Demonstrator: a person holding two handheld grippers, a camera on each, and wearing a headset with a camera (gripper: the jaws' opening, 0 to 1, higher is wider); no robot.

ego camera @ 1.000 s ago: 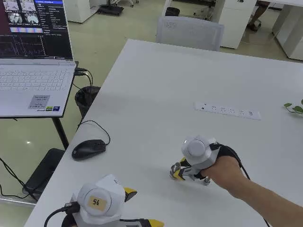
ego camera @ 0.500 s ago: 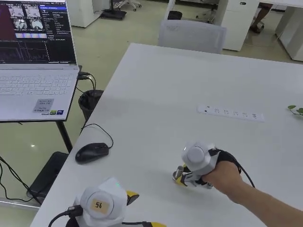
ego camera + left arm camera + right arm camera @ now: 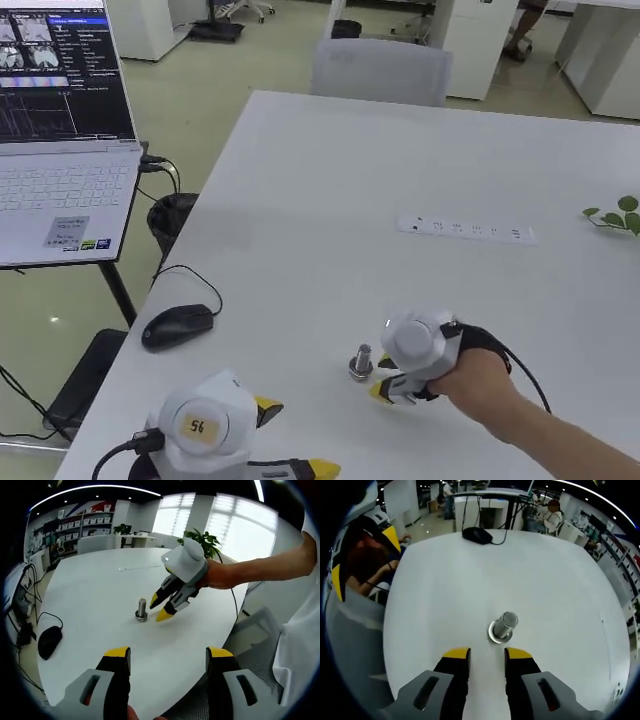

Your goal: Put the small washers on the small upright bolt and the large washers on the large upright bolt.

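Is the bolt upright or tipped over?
Upright: the bolt stands with its wide base flat on the table, shaft pointing up.

We see one bolt (image 3: 503, 626): grey metal, standing upright on a wider round base. It sits just ahead of the yellow tips of the right gripper (image 3: 487, 654), close but not touching, and well ahead of the left gripper (image 3: 169, 652). We cannot tell whether a washer rings its foot.
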